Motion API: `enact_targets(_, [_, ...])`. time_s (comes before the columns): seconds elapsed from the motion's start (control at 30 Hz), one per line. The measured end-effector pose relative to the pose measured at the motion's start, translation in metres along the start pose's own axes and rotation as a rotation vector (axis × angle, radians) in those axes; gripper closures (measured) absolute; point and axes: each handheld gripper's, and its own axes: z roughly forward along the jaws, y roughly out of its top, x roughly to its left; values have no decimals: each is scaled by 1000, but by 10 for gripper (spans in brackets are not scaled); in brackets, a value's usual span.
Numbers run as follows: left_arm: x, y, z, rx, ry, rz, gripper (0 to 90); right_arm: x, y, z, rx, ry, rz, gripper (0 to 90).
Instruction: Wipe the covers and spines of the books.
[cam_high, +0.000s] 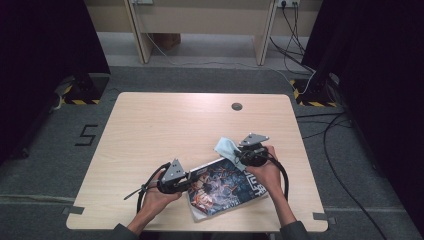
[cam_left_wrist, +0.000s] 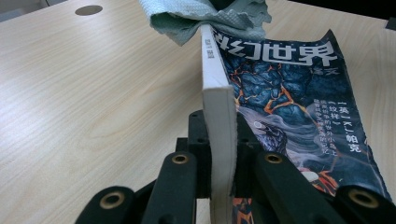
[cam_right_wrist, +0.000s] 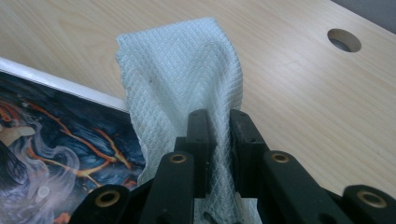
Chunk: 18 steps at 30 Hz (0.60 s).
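I've got the L claw (cam_left_wrist: 219, 154) clamped on the spine edge of the one glossy blue-and-orange illustrated magazine (cam_high: 225, 187), its long axis running straight ahead of that claw. R claw (cam_right_wrist: 217, 154) is pinching the one pale green waffle-textured cloth (cam_right_wrist: 180, 74), which rests at the mag's far corner on the light wooden desk (cam_high: 165, 125). Mag lies just left of the R claw, so I'd judge the wipe runs that way.

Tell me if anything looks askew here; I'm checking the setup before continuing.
The magazine lies skewed on the table, its spine clamped by the left gripper. A crumpled cloth, pinched by the right gripper, overlaps its far corner.
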Motion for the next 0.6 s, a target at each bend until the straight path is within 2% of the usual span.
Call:
enact_targets(0.07, [-1, 0, 0, -7, 1, -7, 822, 5, 1, 1, 1, 1, -15, 801])
enact_targets(0.23, [-2, 2, 0, -15, 6, 9, 821, 20, 9, 1, -9, 28, -56, 801])
enact_targets(0.5, [-3, 2, 0, -16, 9, 1, 818, 53, 24, -3, -53, 105, -128, 800])
enact_targets(0.6, [-3, 2, 0, -21, 11, 0, 818, 58, 25, -4, -54, 96, -144, 799])
